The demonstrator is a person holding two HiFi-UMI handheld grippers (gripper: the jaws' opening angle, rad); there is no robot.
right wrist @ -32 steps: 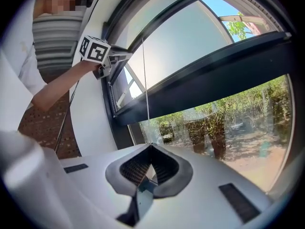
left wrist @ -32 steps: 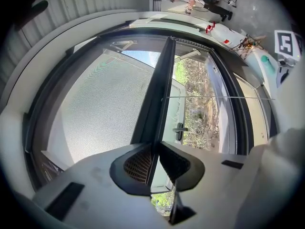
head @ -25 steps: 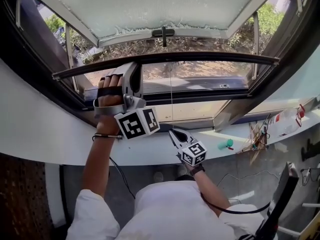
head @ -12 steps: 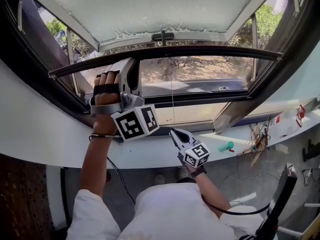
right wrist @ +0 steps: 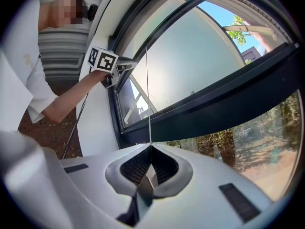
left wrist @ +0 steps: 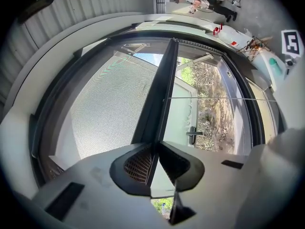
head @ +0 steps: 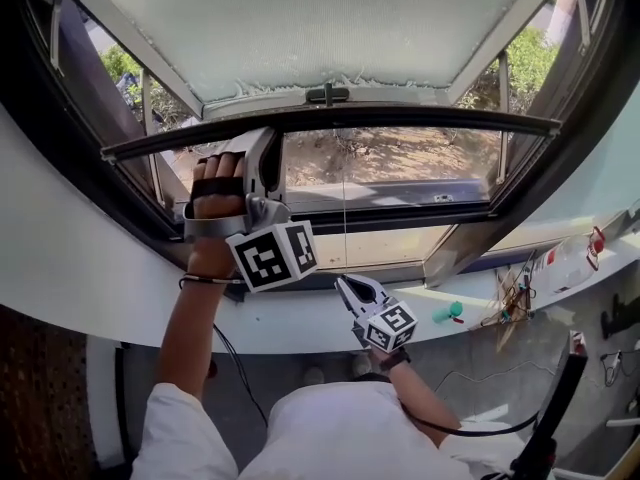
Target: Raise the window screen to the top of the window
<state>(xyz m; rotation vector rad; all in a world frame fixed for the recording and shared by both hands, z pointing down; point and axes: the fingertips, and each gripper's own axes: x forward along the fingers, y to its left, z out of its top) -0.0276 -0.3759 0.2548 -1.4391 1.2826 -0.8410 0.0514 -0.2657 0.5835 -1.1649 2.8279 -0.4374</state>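
— Sunlit dry ground and green shrubs (head: 525,53) lie beyond a dark-framed window (head: 40,118) set in a curved white wall (head: 70,258). Where's the screen?

— The grey mesh window screen (left wrist: 105,113) covers the upper part of the opening. Its dark flat bottom bar (head: 400,120) runs left to right partway up, well short of the top of the frame.

— What's holding it?

— The pale grey left gripper (left wrist: 153,146), which carries a black-and-white marker cube, is on the bar near its left end. Its jaws stand only a narrow slit apart, and the bar's edge is pinched between the ribbed pads.

— And the other tongs?

— The matching right gripper (right wrist: 150,148) sits lower and nearer, about mid-window. Its jaws are pressed together on a thin white cord (right wrist: 148,89) that rises straight up to the bar.

— Anything further out?

— On the far side of the mesh, a frosted, white-framed sash (head: 300,18) swings outward. Its dark handle (head: 327,93) shows just above the bar in the head view. On the white ledge at the near right are a small green object (head: 447,313) and a white plastic bottle with a red cap (head: 575,253), well apart from both grippers. Bare forearms in short white sleeves (head: 175,423) reach up to the grippers.
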